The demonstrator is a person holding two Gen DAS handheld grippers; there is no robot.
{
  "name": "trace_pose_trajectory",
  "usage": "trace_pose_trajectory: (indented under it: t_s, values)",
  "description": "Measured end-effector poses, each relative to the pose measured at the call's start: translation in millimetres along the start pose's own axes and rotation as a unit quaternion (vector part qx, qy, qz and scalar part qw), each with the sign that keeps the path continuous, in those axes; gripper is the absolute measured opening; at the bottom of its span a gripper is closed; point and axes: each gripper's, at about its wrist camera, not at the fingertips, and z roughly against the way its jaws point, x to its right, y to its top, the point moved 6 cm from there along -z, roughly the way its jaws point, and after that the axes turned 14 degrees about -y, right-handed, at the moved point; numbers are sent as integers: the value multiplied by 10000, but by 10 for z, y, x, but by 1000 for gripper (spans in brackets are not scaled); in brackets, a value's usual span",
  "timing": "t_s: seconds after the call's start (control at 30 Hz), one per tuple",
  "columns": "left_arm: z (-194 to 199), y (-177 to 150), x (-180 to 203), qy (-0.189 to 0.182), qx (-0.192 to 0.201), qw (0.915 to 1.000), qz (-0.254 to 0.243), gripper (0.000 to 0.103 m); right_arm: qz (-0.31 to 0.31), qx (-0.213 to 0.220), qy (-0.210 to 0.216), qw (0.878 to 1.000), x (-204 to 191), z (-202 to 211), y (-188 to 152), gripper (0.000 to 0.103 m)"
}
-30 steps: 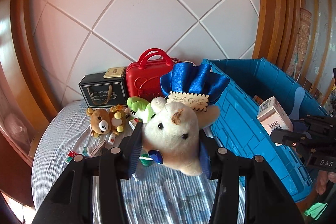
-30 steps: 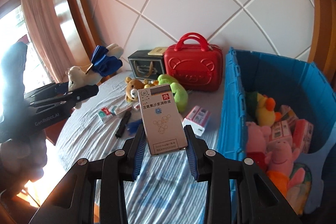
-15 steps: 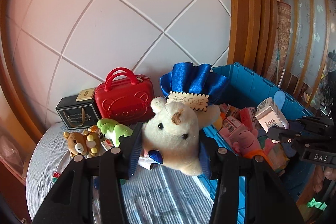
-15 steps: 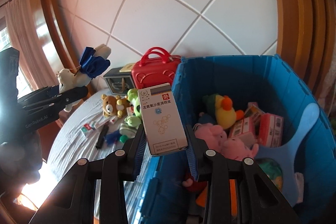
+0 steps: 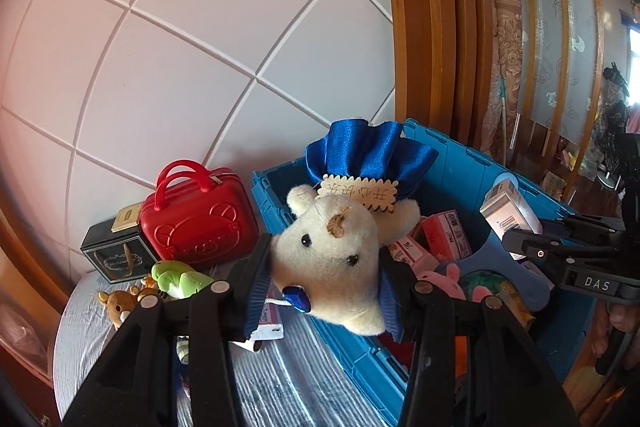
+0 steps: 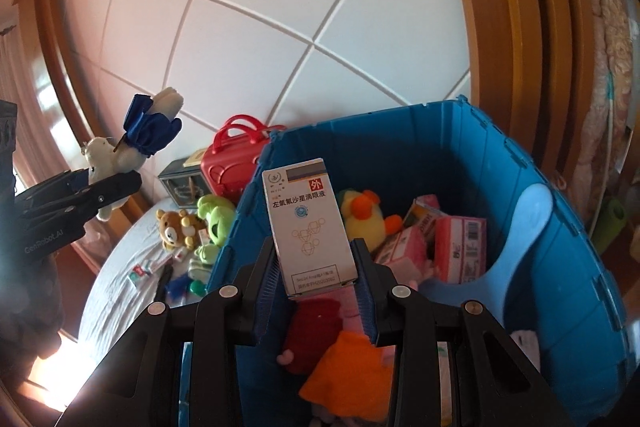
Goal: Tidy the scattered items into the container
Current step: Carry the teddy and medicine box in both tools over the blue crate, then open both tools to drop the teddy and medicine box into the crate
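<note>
My left gripper (image 5: 324, 287) is shut on a cream plush bear (image 5: 336, 259) in a blue satin dress with a tag, held in the air at the left rim of the blue crate (image 5: 352, 347). It also shows in the right wrist view (image 6: 120, 155). My right gripper (image 6: 316, 287) is shut on a white medicine box (image 6: 308, 223), held upright above the inside of the blue crate (image 6: 440, 151). The box also shows in the left wrist view (image 5: 510, 213). The crate holds several plush toys and pink boxes.
On the striped bed cover (image 5: 272, 383) lie a red mini suitcase (image 5: 198, 223), a black gift box (image 5: 114, 255), a green plush (image 5: 178, 279), a brown bear (image 6: 174, 229) and small boxes. A padded white wall and wooden frame stand behind.
Both grippers have swung right with their loads, from above the bed toward the crate. The medicine box now hangs over the crate's inside; the bear has reached its left rim.
</note>
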Motion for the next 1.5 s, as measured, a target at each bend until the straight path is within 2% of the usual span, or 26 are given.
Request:
trace_pose_trajectory:
  t_s: [0.53, 1.03, 1.13, 1.17, 1.2, 1.23, 1.27, 1.3, 1.37, 1.5]
  values:
    - [-615, 187, 306, -170, -274, 9993, -164, 46, -295, -19, -274, 9992, 661, -184, 120, 35]
    - [-958, 267, 298, -102, -451, 9987, -201, 47, -373, -138, -422, 9983, 874, -445, 166, 35]
    - [-938, 333, 271, -94, -322, 9994, -104, 50, -337, -121, -424, 9985, 865, -461, 195, 35]
    - [-930, 349, 252, -95, -294, 9995, -40, 58, -320, -104, -425, 9985, 853, -437, 199, 36]
    - [-932, 354, 234, -114, -311, 9994, 30, 67, -309, -73, -450, 9985, 853, -428, 211, 38]
    - [-930, 355, 214, -138, -313, 9994, 104, 88, -300, -42, -498, 9983, 858, -419, 223, 44]
    - [-913, 358, 194, -157, -266, 9994, 163, 97, -300, -24, -538, 9981, 866, -416, 233, 75]
    - [-890, 362, 182, -178, -216, 9994, 191, 97, -338, 43, -563, 9978, 875, -392, 247, 103]
    - [-866, 356, 176, -182, -202, 9995, 166, 97, -403, 218, -575, 9973, 886, -326, 278, 103]
    - [-836, 316, 164, -162, -213, 9995, 145, 97, -377, 163, -541, 9977, 867, -341, 261, 103]
